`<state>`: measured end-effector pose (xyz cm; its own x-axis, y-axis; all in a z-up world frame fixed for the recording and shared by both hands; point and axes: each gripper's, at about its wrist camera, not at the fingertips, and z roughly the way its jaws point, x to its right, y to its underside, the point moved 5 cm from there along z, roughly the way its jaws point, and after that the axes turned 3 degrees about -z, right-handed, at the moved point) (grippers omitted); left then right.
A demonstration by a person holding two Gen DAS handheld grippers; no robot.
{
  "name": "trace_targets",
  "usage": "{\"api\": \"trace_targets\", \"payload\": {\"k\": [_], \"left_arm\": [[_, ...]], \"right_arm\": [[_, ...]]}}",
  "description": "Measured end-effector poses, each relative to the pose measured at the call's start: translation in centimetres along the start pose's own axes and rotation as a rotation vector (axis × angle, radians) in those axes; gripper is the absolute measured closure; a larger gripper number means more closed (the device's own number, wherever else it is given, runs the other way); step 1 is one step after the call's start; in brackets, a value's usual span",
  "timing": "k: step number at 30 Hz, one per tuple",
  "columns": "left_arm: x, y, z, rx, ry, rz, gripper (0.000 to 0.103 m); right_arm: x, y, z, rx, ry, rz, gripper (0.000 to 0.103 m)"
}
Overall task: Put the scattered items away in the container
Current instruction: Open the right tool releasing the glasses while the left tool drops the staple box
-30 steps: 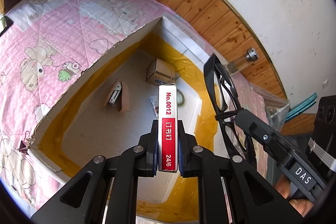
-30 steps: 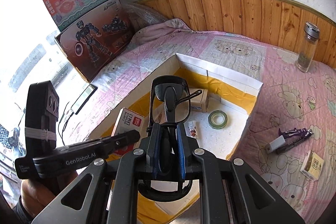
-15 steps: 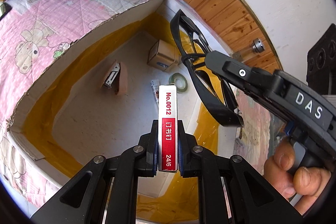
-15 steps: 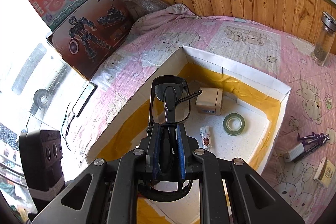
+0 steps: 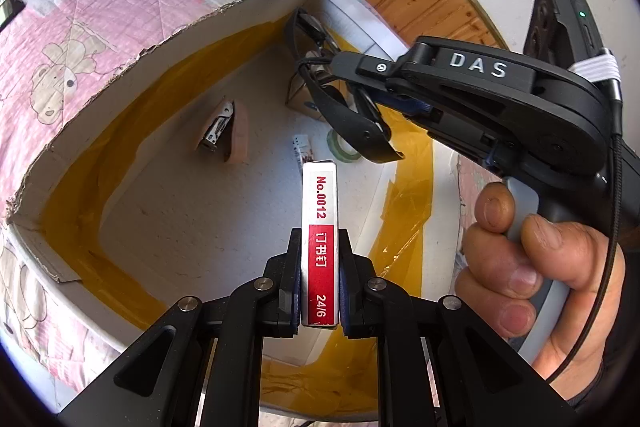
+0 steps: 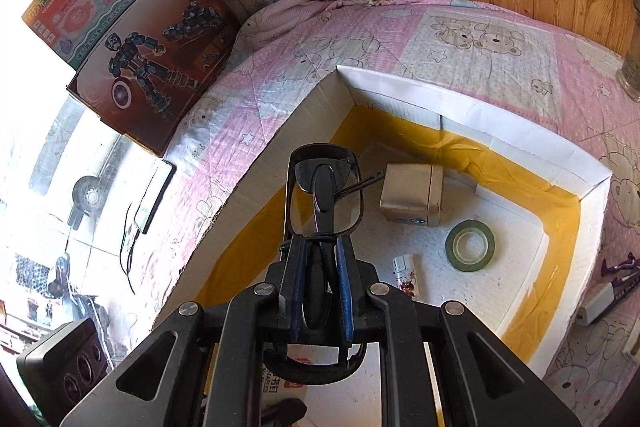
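My right gripper [image 6: 320, 291] pinches folded glasses [image 6: 324, 187], light and fragile, above the box [image 6: 472, 107]; left gripper [image 5: 319, 283] clamps the stiff staple carton [image 5: 320, 227] above it.

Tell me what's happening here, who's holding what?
A person is tidying items on a bed into a shallow cardboard box. The left claw is shut on a red-and-white staple box, held over the container. The right claw is shut on folded black glasses, also above it. Inside already lie a small carton, a tape roll and a stapler.
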<state>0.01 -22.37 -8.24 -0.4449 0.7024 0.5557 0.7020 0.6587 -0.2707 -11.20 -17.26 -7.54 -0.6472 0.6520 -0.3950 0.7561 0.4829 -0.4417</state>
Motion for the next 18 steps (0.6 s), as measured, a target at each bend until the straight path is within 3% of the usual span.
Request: {"api": "trace_targets", "payload": {"k": [7, 18], "left_arm": [[0.9, -0.7, -0.7, 0.052, -0.048, 0.088, 0.089], [0.5, -0.7, 0.5, 0.014, -0.060, 0.120, 0.089]], "right_arm": [[0.0, -0.4, 1.8, -0.025, -0.003, 0.006, 0.087], [0.7, -1.1, 3.7, -0.054, 0.023, 0.012, 0.087]]}}
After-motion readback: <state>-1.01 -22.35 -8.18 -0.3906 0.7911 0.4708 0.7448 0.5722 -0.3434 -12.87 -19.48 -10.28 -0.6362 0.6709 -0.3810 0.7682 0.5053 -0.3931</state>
